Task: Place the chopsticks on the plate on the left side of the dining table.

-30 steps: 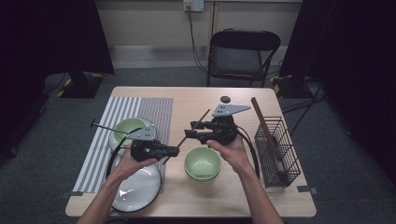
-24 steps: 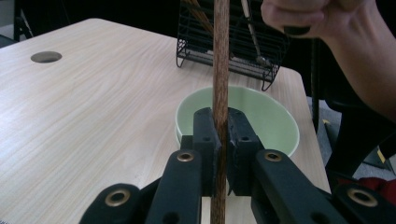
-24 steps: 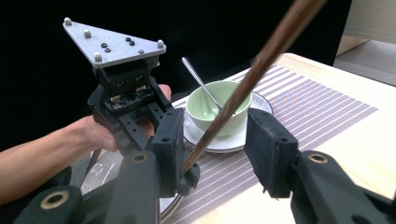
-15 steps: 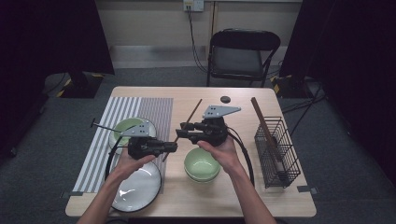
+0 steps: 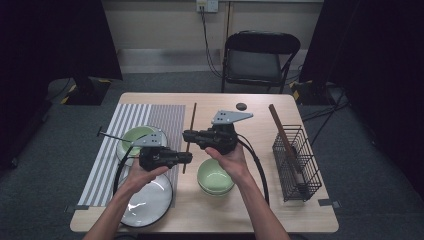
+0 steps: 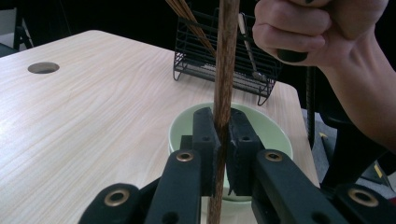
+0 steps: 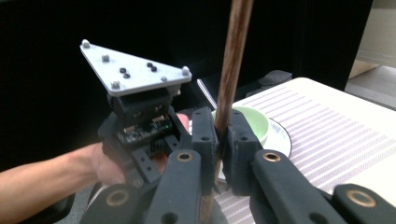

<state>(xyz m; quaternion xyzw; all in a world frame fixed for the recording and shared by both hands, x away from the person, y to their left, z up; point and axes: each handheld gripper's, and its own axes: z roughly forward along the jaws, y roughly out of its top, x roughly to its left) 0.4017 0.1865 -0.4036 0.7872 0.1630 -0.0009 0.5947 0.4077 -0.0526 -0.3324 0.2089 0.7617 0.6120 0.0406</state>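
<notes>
A long brown wooden stick [image 5: 191, 125] hangs above the middle of the table, running from far to near. My left gripper [image 5: 189, 157] comes in from the left and is shut on its near part; in the left gripper view the stick [image 6: 225, 56] stands pinched between the pads of the left gripper [image 6: 222, 126]. My right gripper [image 5: 186, 135] comes in from the right a little farther along. Its jaws have just been closing and now press on the stick [image 7: 235, 56], as the right gripper [image 7: 220, 126] shows in its own view.
A green bowl [image 5: 215, 176] sits near the front, under the right hand. Another green bowl [image 5: 137, 136] rests on a white plate on the striped mat [image 5: 110, 150]. A large plate [image 5: 150, 200] lies at the front left. A black wire basket [image 5: 296, 162] with utensils stands at the right.
My right gripper has moved left to the stick and its jaws have closed on it. The left gripper has stayed in place, shut on the stick.
</notes>
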